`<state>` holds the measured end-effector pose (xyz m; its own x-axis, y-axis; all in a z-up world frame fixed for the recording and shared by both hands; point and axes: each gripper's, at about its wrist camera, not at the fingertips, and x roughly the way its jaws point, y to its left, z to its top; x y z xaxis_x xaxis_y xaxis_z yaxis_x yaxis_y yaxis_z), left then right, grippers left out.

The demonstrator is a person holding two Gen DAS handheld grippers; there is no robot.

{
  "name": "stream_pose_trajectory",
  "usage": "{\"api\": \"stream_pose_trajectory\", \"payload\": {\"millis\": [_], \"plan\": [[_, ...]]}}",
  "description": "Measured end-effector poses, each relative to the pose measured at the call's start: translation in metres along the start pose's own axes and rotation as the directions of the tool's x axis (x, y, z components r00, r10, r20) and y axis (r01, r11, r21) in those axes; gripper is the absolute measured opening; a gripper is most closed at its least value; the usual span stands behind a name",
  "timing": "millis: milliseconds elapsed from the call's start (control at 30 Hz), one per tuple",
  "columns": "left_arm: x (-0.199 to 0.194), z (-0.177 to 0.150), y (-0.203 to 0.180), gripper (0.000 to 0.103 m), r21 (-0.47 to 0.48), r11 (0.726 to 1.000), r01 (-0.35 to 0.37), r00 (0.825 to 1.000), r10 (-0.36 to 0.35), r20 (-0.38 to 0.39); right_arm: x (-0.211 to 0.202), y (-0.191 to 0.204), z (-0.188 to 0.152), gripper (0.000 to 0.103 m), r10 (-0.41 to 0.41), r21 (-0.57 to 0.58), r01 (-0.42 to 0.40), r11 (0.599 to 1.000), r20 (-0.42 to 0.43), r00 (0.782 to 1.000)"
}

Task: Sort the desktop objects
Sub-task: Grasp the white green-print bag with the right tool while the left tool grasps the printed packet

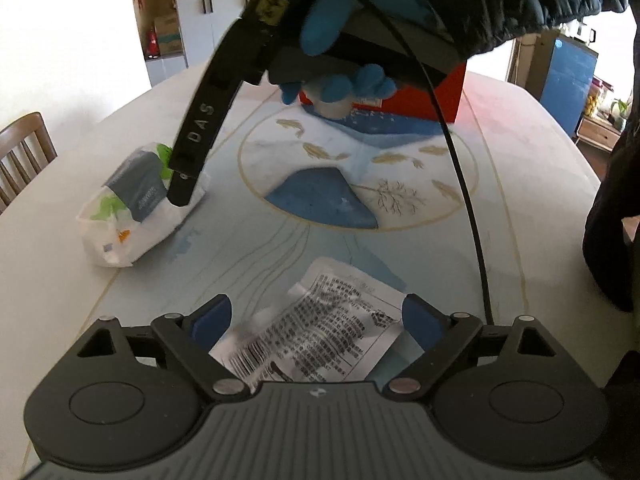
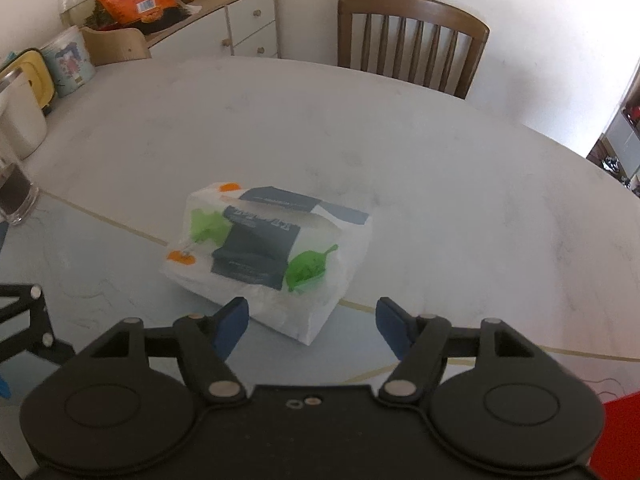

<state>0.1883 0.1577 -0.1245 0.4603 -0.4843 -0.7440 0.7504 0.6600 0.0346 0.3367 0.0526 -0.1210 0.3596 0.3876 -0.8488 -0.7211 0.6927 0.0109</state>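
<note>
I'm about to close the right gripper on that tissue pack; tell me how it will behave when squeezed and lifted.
The tissue pack looks soft: its plastic wrap is wrinkled, so it will probably dent between the right gripper pads. The glossy film may be slippery. It seems light for its bulk and sits flat on the table, so it is unlikely to roll.

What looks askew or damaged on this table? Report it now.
Nothing is spilled or broken. The tissue pack lies skewed across the mat's gold border line, its wrapper slack and crumpled. The printed packet is creased, lying at an angle between the open left gripper fingers. The right gripper is open above the tissue pack.
</note>
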Motion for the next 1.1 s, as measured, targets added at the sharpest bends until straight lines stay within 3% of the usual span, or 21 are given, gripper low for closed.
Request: {"api": "stream_pose_trajectory", "payload": {"millis": [67, 200, 300, 400, 433, 633, 833, 867, 900, 933, 1100], "plan": [[0.001, -0.002, 0.0, 0.093, -0.006, 1.0, 0.0, 1.0, 0.0, 0.004, 0.004, -0.002, 0.0, 0.064, 0.001, 0.006, 0.0, 1.0, -0.005, 1.0], [0.004, -0.003, 0.0, 0.092, -0.031, 0.999, -0.023, 1.0, 0.023, 0.007, 0.007, -0.004, -0.003, 0.032, 0.031, 0.009, -0.031, 0.999, -0.01, 0.999], [0.006, -0.003, 0.003, 0.084, -0.078, 0.997, -0.016, 1.0, 0.017, 0.004, 0.004, -0.006, -0.004, 0.017, 0.033, 0.007, -0.033, 0.999, 0.0, 0.999], [0.004, -0.001, 0.001, 0.072, -0.097, 0.995, -0.03, 0.999, 0.032, 0.013, -0.001, -0.008, -0.009, 0.009, 0.033, 0.013, -0.034, 0.999, 0.013, 0.999], [0.004, 0.0, 0.001, 0.068, -0.107, 0.994, -0.036, 0.999, 0.037, 0.016, -0.004, -0.008, -0.01, 0.007, 0.029, 0.012, -0.029, 1.0, 0.017, 0.999], [0.002, 0.001, -0.005, 0.066, -0.178, 0.98, -0.086, 0.996, 0.086, -0.004, -0.023, -0.015, -0.021, 0.005, 0.022, 0.018, -0.023, 1.0, 0.037, 0.999], [-0.001, 0.0, -0.015, 0.063, -0.276, 0.95, -0.146, 0.989, 0.145, -0.022, -0.05, -0.017, -0.028, 0.004, 0.019, 0.017, -0.02, 1.0, 0.067, 0.998], [-0.002, 0.0, -0.015, 0.061, -0.295, 0.943, -0.151, 0.988, 0.151, -0.023, -0.055, -0.017, -0.03, 0.004, 0.015, 0.015, -0.016, 1.0, 0.072, 0.997], [-0.004, 0.0, -0.016, 0.052, -0.314, 0.936, -0.161, 0.987, 0.162, -0.022, -0.058, -0.018, -0.03, 0.004, 0.014, 0.016, -0.015, 1.0, 0.073, 0.997], [-0.006, 0.001, -0.017, 0.034, -0.334, 0.927, -0.17, 0.985, 0.174, -0.019, -0.062, -0.018, -0.032, 0.004, 0.014, 0.019, -0.015, 1.0, 0.074, 0.997], [-0.009, -0.001, -0.019, 0.034, -0.391, 0.898, -0.202, 0.979, 0.201, -0.045, -0.077, -0.021, -0.041, 0.003, 0.011, 0.022, -0.013, 1.0, 0.079, 0.997]]}}
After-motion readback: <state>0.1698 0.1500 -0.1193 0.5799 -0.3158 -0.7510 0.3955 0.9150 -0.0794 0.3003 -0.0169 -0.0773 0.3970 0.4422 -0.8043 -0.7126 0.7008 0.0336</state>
